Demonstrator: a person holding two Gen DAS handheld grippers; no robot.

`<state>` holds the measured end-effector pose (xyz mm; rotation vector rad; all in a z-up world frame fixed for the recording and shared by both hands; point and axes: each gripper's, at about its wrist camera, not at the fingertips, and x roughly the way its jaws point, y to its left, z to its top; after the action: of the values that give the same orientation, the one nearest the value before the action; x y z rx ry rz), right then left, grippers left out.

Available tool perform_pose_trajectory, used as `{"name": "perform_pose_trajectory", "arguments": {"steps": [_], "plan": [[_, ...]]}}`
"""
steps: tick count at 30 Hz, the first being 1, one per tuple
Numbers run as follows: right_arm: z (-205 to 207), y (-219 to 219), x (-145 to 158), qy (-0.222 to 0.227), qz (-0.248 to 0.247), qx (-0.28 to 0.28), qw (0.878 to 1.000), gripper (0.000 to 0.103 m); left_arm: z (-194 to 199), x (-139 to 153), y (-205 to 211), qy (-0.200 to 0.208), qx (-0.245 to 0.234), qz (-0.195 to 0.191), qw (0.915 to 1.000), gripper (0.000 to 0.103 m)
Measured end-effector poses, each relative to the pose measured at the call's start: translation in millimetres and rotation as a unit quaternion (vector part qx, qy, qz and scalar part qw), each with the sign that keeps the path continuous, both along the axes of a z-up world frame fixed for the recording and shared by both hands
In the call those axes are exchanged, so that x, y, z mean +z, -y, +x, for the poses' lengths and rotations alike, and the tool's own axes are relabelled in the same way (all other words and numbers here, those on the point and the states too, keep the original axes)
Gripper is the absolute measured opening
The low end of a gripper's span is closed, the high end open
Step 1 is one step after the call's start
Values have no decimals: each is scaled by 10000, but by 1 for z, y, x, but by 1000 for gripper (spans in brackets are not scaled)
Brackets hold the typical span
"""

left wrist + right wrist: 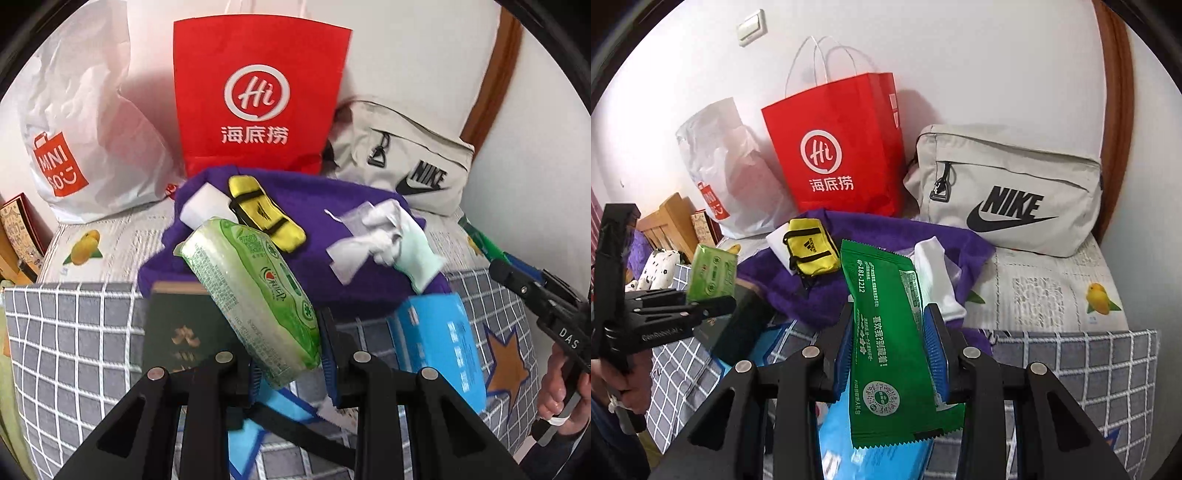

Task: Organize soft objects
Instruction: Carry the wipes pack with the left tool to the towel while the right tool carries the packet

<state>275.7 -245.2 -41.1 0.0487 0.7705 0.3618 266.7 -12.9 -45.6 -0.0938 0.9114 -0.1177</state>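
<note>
Gripping a light green tissue pack (255, 295) above the checked bed cover (74, 325), the left hand-held gripper (288, 354) has its pads pressed on the pack's sides. Behind lie a purple cloth (317, 221) and a small yellow pouch (266, 212). Further right, the right hand-held gripper (892, 343) clamps a dark green packet (886, 332), near the grey bag (1008, 192).
</note>
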Motion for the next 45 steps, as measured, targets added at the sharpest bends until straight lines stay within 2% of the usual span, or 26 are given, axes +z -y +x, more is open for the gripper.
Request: {"name": "perform_pose_trajectory", "arguments": {"steps": [8, 22, 28, 35, 38, 45], "plan": [[37, -13, -3, -99, -5, 73, 9999, 36, 40, -2, -15, -46, -5, -125, 9999, 25], [92, -22, -30, -388, -168, -112, 9990, 36, 106, -20, 0, -259, -439, -39, 9987, 26], [111, -33, -41, -510, -278, -15, 9983, 36, 129, -25, 7, -335, -558, -54, 9979, 26], [126, -40, -59, -690, -374, 90, 9969, 36, 150, -44, 14, -620, -623, 28, 9961, 26], [130, -39, -67, -817, -419, 76, 9957, 36, 155, -52, 10, -713, -593, -59, 9957, 26], [140, -42, -74, -1043, -501, 82, 9932, 39, 158, -58, 11, -771, -631, -22, 9950, 28]]}}
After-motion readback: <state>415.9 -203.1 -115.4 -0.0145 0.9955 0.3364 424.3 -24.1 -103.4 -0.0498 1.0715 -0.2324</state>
